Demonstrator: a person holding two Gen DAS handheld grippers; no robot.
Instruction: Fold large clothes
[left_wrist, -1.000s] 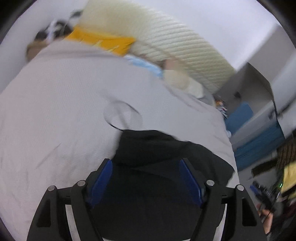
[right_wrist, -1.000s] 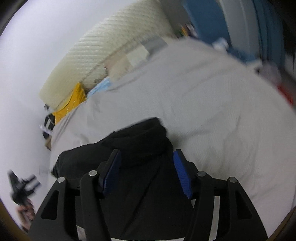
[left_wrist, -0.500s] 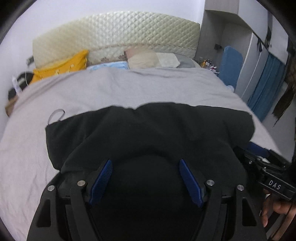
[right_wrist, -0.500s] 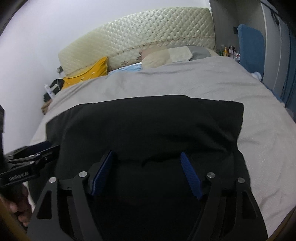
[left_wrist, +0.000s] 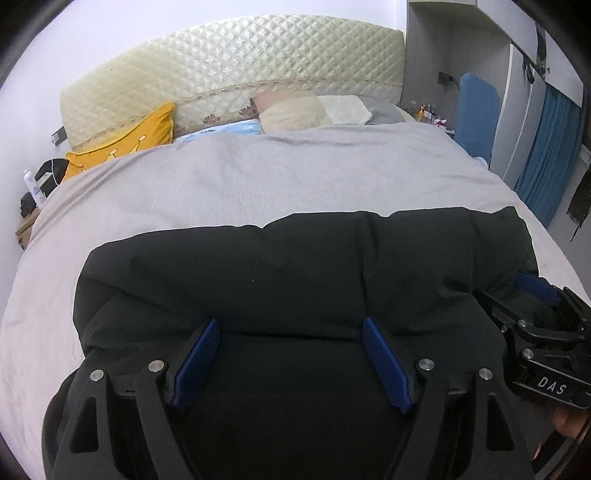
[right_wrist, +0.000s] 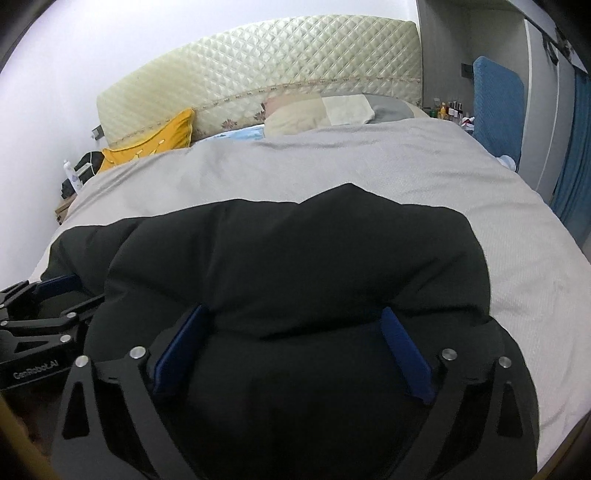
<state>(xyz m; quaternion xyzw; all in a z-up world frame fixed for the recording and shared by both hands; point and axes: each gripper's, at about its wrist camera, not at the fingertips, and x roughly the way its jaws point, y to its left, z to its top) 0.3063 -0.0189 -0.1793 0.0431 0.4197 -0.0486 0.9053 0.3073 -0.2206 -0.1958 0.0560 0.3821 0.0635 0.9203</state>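
Lying on the grey bed, black garment bulges between both claws | left claw spread wide, fabric within its fingers | right claw likewise spread wide, fabric between.

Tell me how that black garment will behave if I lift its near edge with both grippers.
Probably floppy: the black garment drapes in soft folds over the grey bedspread, so its middle should sag. It looks thick, likely weighty. Both the left gripper and right gripper are open.
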